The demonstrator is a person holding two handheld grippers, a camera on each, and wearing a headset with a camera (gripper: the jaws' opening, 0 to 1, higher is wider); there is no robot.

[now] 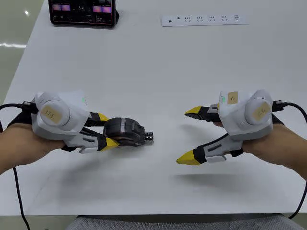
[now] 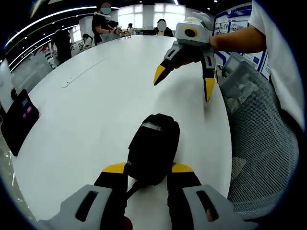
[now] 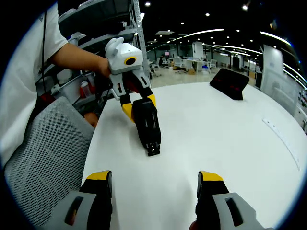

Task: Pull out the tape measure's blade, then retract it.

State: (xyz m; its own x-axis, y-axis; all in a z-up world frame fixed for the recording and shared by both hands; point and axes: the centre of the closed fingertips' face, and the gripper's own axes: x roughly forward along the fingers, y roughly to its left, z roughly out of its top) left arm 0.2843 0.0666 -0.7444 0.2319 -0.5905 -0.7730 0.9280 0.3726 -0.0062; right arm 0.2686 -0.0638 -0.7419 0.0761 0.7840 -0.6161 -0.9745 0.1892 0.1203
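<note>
surface: white workbench (image 1: pixel 158 57), one long top; big open hall with ceiling lights behind it in the right gripper view
left gripper (image 1: pixel 107 130): one, low at the left of the bench, jaws pinched on the tape measure, one yellow tip on each side of the case
tape measure (image 1: pixel 125 132): one, black and dark grey case, lying on the bench between the left jaws, mouth pointing toward the right gripper
blade hook (image 1: pixel 149 138): one small metal end, sitting right at the case mouth; no length of blade visible outside the case
right gripper (image 1: pixel 188 136): one, jaws spread wide, nothing between them, yellow tips pointing at the tape measure, well apart from the hook
hands: two, left hand (image 1: pixel 21 143) and right hand (image 1: pixel 278 143), one around each gripper body
cables: two black ones, one off each gripper, left cable (image 1: pixel 17 187) trailing over the near edge, right cable (image 1: pixel 300 115) looping off to the side
power strip (image 1: pixel 205 19): one, white, flat on the far side of the bench
black device (image 1: pixel 84 12): one, far left corner, screen lit with pink tiles
chair (image 2: pixel 249 139): one, grey mesh, at the near edge
people (image 2: pixel 103 19): several far off in the left gripper view, too small to count
</note>
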